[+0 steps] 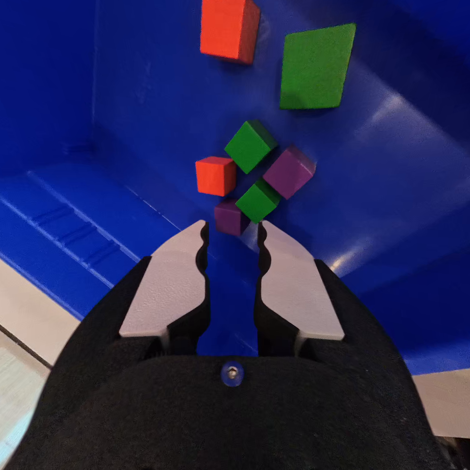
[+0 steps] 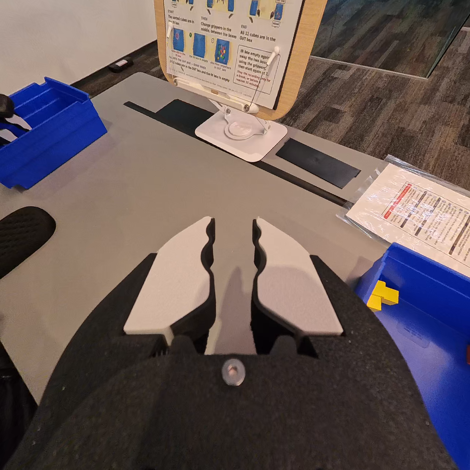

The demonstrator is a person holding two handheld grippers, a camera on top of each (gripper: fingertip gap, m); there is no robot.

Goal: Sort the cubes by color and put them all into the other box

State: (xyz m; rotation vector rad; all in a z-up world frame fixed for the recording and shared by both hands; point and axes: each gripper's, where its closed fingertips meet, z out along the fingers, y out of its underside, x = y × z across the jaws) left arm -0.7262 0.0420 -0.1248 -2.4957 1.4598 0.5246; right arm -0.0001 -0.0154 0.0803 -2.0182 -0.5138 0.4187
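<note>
Just beyond the left gripper [image 1: 232, 223], at twelve o'clock, a purple cube [image 1: 229, 217] lies between parted, empty fingers; the right gripper [image 2: 233, 220], released, hangs over bare bench [image 2: 142, 183].

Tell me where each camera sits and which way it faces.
Left wrist view: on the left gripper, aimed down into a blue box at red, green and purple cubes; its open fingers show.
Right wrist view: on the right gripper, facing across the grey table toward an instruction board; its open fingers show.
Shared: probably the blue box, at the right view's left edge.
</note>
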